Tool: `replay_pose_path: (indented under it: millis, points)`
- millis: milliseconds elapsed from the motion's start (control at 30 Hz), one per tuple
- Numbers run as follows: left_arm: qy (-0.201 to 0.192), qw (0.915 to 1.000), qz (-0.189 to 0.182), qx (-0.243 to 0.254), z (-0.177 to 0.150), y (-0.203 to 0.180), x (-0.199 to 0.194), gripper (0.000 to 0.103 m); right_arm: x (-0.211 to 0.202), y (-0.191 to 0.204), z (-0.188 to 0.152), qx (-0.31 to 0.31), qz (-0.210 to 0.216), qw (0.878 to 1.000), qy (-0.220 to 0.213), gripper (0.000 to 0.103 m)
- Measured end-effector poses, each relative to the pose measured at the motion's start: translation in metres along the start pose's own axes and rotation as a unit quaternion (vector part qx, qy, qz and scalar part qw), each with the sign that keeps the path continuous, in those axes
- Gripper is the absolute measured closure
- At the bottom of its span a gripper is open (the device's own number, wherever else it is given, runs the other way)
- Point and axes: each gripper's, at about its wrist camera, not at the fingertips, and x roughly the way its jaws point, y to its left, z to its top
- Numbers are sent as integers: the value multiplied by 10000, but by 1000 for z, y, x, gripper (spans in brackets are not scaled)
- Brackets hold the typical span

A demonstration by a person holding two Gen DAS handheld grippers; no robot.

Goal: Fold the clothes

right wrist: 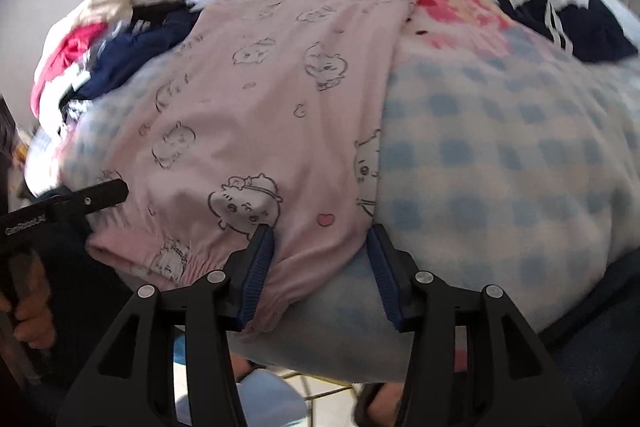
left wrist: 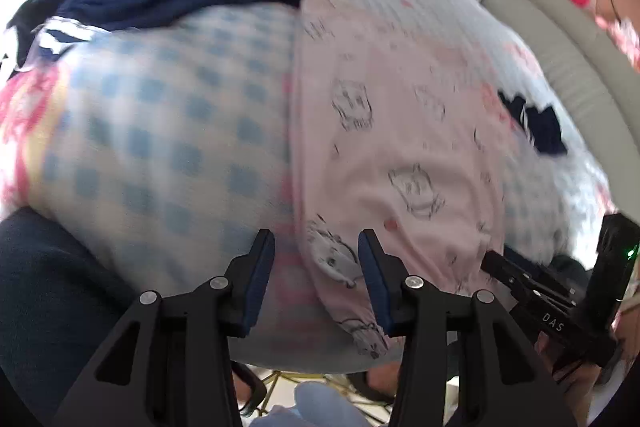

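Closest to the lens are the black fingers with blue pads, and both sets are spread wide, nothing pinched. The left gripper (left wrist: 316, 275) hangs over the near hem of the pink printed garment (left wrist: 400, 155), with the elastic edge bunched up in the gap between its fingers but not clamped. The right gripper (right wrist: 322, 267) is at the same hem further along, its left pad (right wrist: 256, 275) touching the gathered waistband, the other pad sitting over the bedspread.

The pink garment, covered in little cartoon animal drawings, lies spread flat on the bed (right wrist: 500, 155), on a blue-and-white checked cover, with its hem right at the bed's near edge. Behind it on the left is a messy clothes pile (right wrist: 100, 59) with navy, red and white pieces. A small dark navy item with white stripes (right wrist: 568, 31) lies apart on the far right of the bed. Everything's a bit motion-blurred. A hand (right wrist: 28, 311) grips the other tool's handle in the right wrist view.
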Motion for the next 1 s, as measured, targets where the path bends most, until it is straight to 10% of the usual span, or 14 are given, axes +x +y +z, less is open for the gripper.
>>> replay_pose_path:
  millis: [300, 1000]
  points:
    - [98, 9956, -199, 908, 9, -30, 14, 57, -4, 3, 17, -70, 216, 9995, -198, 53]
    - [364, 9951, 235, 894, 67, -8, 53, 58, 31, -18, 79, -260, -211, 9989, 327, 53]
